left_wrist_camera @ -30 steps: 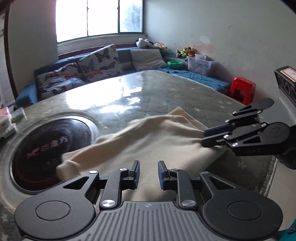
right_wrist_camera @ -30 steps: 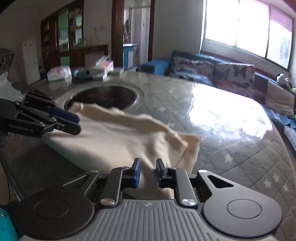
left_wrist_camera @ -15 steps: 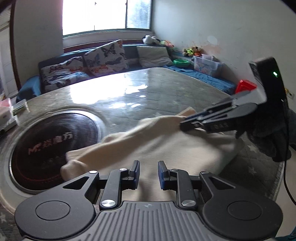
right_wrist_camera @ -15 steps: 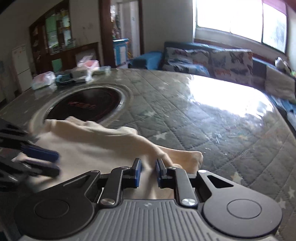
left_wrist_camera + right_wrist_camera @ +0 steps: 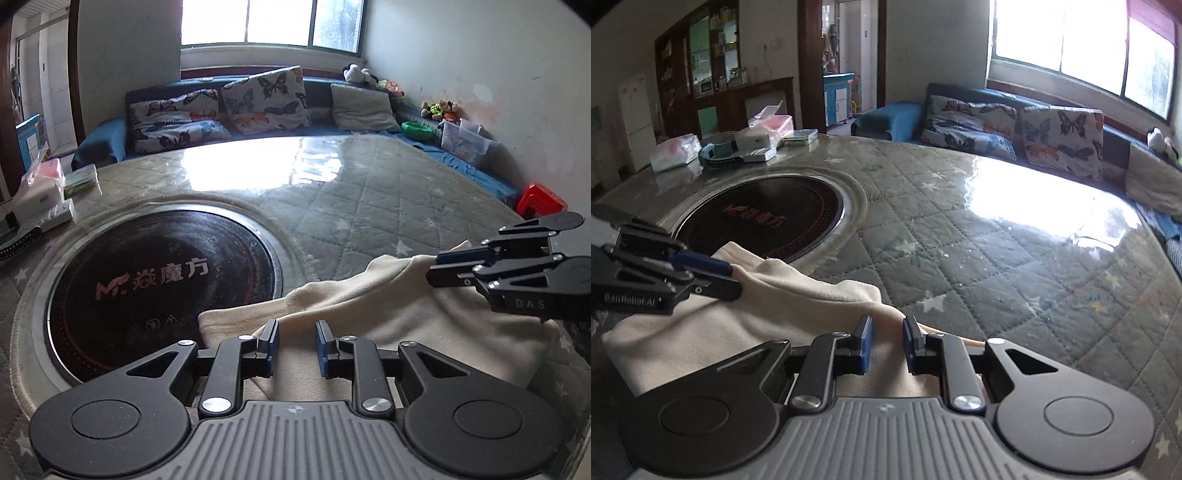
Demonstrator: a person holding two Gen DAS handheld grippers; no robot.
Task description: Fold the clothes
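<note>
Lying half-folded at the near edge of the quilted desk point(image 5: 369, 206), the cream fleece garment point(image 5: 369, 314) needs further folds, left claw point(image 5: 295, 345) and right claw point(image 5: 886, 341) both parted, gripping nothing.

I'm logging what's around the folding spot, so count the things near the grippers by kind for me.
Cream fleece garments: 1
Round black induction cooktops set into the table: 1
Black two-finger grippers: 2, left gripper and right gripper
Butterfly-print cushions on the blue sofa: 3
Total: 7
</note>
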